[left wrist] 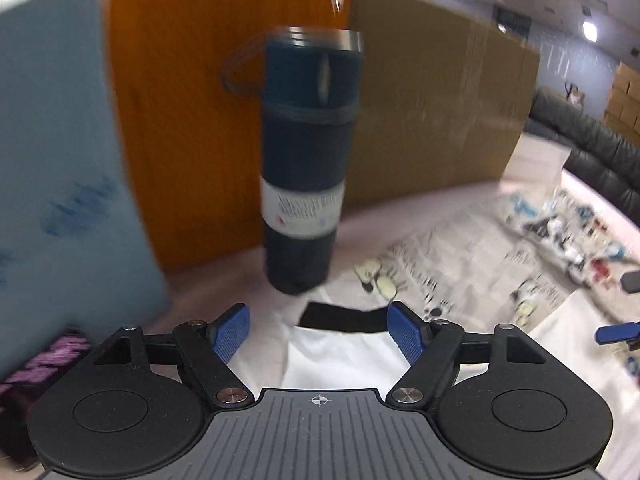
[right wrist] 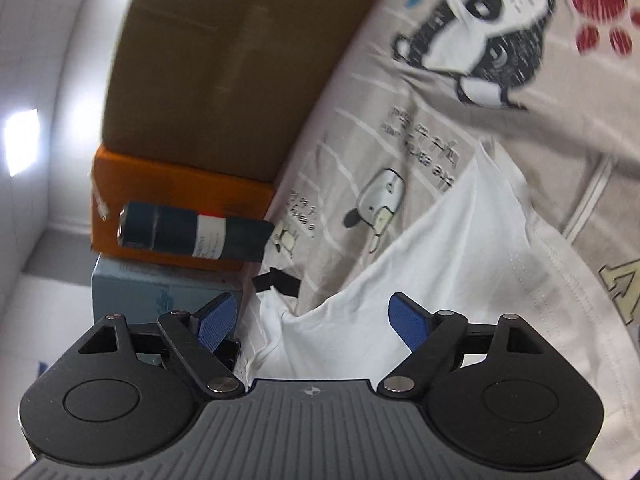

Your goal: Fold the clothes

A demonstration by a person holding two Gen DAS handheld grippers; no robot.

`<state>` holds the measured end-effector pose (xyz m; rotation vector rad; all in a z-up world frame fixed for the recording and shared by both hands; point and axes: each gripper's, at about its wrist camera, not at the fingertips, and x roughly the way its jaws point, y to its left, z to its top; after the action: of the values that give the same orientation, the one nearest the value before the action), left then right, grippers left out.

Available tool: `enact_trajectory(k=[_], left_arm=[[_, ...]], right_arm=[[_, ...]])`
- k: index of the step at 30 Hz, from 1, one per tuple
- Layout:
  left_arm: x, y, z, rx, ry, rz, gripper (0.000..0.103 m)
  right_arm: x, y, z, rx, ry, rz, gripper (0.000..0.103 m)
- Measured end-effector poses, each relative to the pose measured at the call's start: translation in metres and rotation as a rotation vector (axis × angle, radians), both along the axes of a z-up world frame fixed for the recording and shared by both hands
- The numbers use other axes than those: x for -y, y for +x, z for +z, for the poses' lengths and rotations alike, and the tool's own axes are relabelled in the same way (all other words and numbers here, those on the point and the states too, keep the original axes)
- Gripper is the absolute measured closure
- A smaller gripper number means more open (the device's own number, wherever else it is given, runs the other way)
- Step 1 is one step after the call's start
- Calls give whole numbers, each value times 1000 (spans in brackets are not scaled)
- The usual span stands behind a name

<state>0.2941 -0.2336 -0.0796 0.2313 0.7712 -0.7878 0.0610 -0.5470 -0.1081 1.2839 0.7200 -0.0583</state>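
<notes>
A white T-shirt [left wrist: 340, 356] with a black collar band [left wrist: 344, 318] lies on a printed beige cloth. My left gripper [left wrist: 319, 330] is open just above the collar, its blue pads either side of it. In the right wrist view the white T-shirt [right wrist: 440, 260] spreads from the collar [right wrist: 278, 282] toward the lower right. My right gripper [right wrist: 314, 324] is open over a fold of the shirt, holding nothing. The right gripper's blue tip [left wrist: 616, 332] shows at the left view's right edge.
A dark blue bottle [left wrist: 308, 160] stands just beyond the collar; it also shows in the right wrist view [right wrist: 196, 232]. Behind it are an orange box [left wrist: 200, 120], a cardboard box [left wrist: 432, 112] and a light blue box [left wrist: 60, 160]. The printed cloth [right wrist: 500, 100] covers the surface.
</notes>
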Motion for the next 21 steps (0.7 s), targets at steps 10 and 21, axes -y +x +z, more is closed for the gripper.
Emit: enact_trajectory(k=[10,21], left_arm=[[18,17,-56,-46,3,-62,73],[-28,-58,8,174,-169,-87,99]], right_arm=[[15,13,-38,-105,52,-45,20],[14,7,-37,-86,25,-113,18]])
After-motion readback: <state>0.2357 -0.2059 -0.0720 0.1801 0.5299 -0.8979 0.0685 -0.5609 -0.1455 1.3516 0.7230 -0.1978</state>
